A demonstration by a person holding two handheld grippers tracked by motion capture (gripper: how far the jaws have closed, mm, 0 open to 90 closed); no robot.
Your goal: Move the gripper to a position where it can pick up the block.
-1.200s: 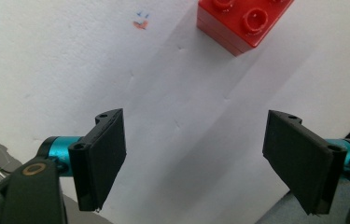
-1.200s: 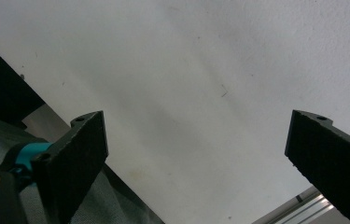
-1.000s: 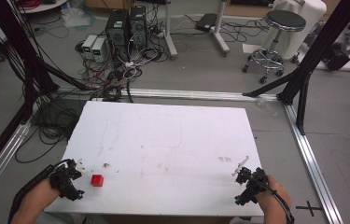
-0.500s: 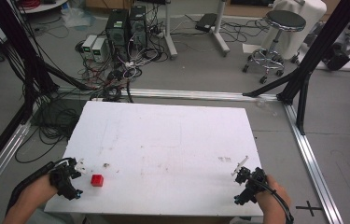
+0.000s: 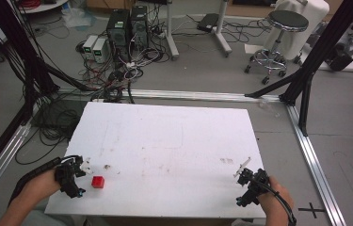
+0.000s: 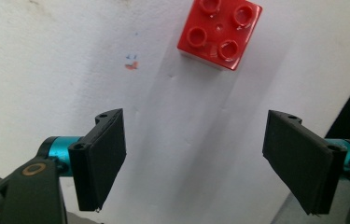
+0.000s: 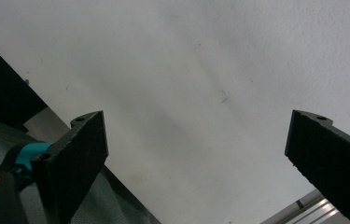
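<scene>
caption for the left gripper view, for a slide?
Open left gripper above the white table, red four-stud brick just ahead of its jaws, not yet gripped.

Brick [image 5: 98, 181] on table [image 5: 174, 141], beside left gripper [image 5: 77, 176].

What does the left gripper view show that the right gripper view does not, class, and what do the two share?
The left gripper view alone has a red toy brick with four round studs, lying ahead of the open left claw, plus a small coloured smudge on the table. The right gripper view alone has the table's edge and a metal rail beside the open right claw. Both look along two black jaws, spread wide, over the white table.
</scene>
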